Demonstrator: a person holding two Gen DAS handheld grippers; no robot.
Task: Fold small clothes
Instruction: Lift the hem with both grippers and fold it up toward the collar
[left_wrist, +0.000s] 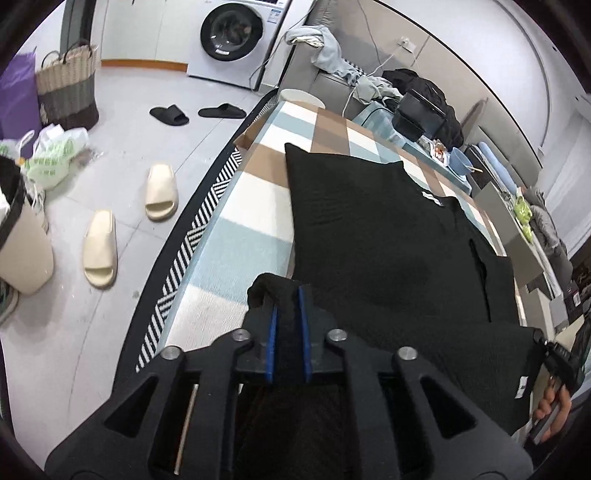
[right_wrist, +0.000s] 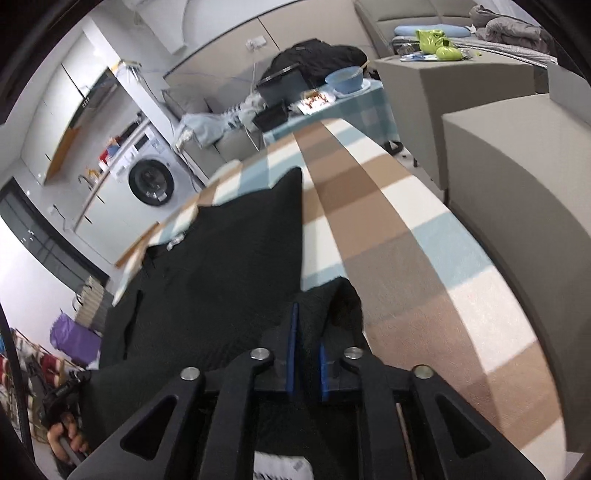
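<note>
Two grippers (left_wrist: 287, 295) (right_wrist: 306, 332) angled down, pinching black garment (left_wrist: 369, 229)

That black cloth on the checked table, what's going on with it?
A person is folding a black garment spread on a table with a checked cloth. They hold a two-finger tool in each hand rather than touching it directly. The left gripper has a bunched corner of the fabric between its blue pads, and the right gripper has the neighbouring corner the same way. The far part lies flat on the table.

Even indoor light, fisheye warp, slight blur
</note>
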